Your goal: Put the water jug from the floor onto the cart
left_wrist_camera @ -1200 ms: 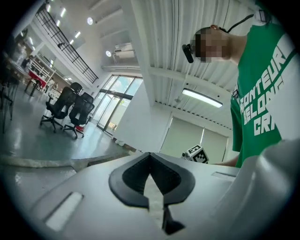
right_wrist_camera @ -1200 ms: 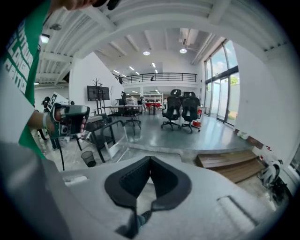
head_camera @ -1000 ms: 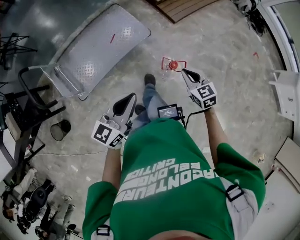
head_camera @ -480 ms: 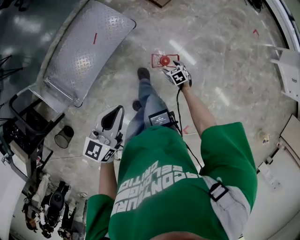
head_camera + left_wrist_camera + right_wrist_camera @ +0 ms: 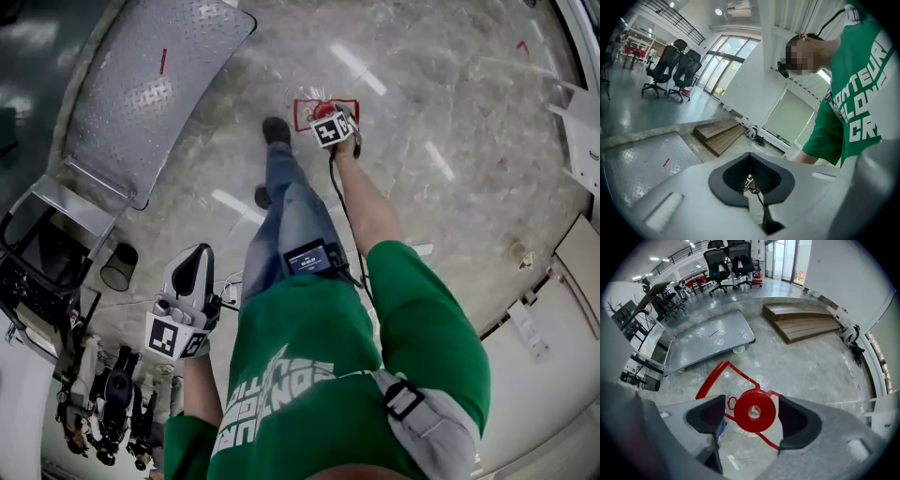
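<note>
I am stooping over the water jug (image 5: 312, 101), which is standing on the floor (image 5: 450, 187), well apart from the cart (image 5: 150, 84). My right gripper (image 5: 753, 418) is pointing steeply down. Its jaws have just been opening and are now standing wide on either side of the jug's red cap (image 5: 754, 404), not touching it. My left gripper (image 5: 751, 176) is hanging closed and empty. I am judging that clamping the smooth round cap alone is risking a slip. The jug could tip or drop during the lift.
</note>
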A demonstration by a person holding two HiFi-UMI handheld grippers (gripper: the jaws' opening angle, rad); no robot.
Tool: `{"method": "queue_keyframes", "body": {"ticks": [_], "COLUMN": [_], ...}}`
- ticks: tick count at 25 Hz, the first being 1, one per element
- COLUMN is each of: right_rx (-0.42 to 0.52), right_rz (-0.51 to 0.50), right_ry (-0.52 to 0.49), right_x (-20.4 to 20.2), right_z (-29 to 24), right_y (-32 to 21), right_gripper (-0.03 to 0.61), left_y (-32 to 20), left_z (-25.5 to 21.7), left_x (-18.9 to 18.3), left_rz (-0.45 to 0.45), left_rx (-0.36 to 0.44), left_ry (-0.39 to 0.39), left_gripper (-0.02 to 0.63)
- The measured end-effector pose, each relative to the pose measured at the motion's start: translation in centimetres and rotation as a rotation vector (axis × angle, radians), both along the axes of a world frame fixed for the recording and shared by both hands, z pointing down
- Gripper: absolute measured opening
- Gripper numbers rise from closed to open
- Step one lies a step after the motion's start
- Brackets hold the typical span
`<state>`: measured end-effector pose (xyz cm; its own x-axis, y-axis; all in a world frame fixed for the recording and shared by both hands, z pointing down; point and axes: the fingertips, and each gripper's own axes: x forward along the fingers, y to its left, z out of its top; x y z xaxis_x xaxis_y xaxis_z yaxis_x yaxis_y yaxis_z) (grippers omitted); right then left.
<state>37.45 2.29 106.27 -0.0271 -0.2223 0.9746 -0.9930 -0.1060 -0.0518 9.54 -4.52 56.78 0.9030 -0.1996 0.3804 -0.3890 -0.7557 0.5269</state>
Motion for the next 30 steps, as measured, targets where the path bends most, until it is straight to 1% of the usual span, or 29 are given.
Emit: {"method": "queue_keyframes", "body": {"ticks": [4, 5, 6, 9, 11, 14, 18, 21, 25, 30], "right_rx": [-0.068, -0.081, -0.092, -0.112, -0.1, -0.036, 0.053, 0.124, 0.214, 0.375], "right_rz": [0.035, 0.036, 0.036, 0.047, 0.064, 0.059, -0.015, -0.07, -0.135, -0.221], "right_ry": [0.028, 0.036, 0.04, 0.035, 0.026, 0.01, 0.011, 0.031, 0.074, 0.107], "right_x": [0.6, 0.7, 0.7, 1.1, 1.7, 2.6, 4.5, 6.2, 7.7, 9.9], "right_z": [2.6, 3.0, 3.2, 2.9, 1.3, -2.4, -8.4, -14.1, -22.4, -31.1], "right_y": [1.0, 1.3, 1.4, 1.3, 0.9, 0.0, -1.6, -2.6, -3.5, -9.0], "right_gripper": [0.331, 0.301, 0.301, 0.299, 0.299, 0.299, 0.299, 0.299, 0.299, 0.299], "left_y": [-1.1, -1.4, -1.7, -2.5, -2.8, -3.2, -3.7, -4.3, -4.5, -5.7], "left_z": [1.8, 2.0, 2.3, 2.3, 1.7, 0.1, -2.1, -4.6, -7.7, -10.1], "left_x": [-0.8, -1.0, -1.2, -1.4, -1.3, -1.6, -1.2, -0.6, -1.2, -1.2], "left_rz": [-0.012, -0.02, -0.027, -0.043, -0.059, -0.087, -0.136, -0.182, -0.261, -0.377], "left_rx": [-0.033, -0.039, -0.042, -0.033, -0.018, 0.009, 0.077, 0.137, 0.203, 0.276], "left_ry": [-0.035, -0.041, -0.046, -0.049, -0.042, -0.031, -0.004, 0.017, 0.041, 0.071], "left_gripper": [0.014, 0.014, 0.014, 0.014, 0.014, 0.014, 0.014, 0.014, 0.014, 0.014]}}
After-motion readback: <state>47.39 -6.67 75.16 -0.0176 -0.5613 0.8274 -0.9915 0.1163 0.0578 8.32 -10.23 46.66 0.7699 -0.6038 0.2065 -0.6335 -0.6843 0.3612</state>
